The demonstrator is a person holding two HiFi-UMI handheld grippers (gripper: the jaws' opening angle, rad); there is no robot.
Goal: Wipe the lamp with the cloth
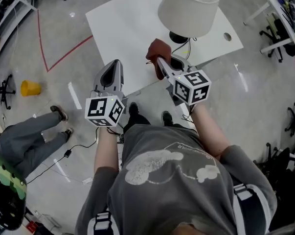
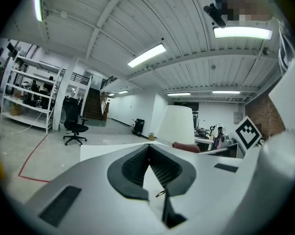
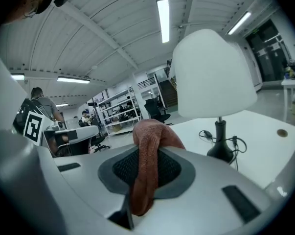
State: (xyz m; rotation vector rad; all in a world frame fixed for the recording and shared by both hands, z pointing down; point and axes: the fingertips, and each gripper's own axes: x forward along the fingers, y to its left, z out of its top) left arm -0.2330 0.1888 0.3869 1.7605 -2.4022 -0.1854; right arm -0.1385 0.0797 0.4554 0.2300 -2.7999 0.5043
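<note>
- The right tool is clamped on the cloth. A fold stands proud of the jaw tips, which leaves a free pad for wiping.
- The lamp stands upright on the worktop, just ahead of the cloth. No contact shows yet.
- The left tool is closed and empty, at the worktop's near edge, apart from the lamp. It is probably kept clear, or ready to steady the lamp.
- The cord lies by the lamp's foot and may snag.

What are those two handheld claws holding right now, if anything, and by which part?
The right gripper pinches the rust-brown cloth partway along its length; the left gripper holds nothing.
</note>
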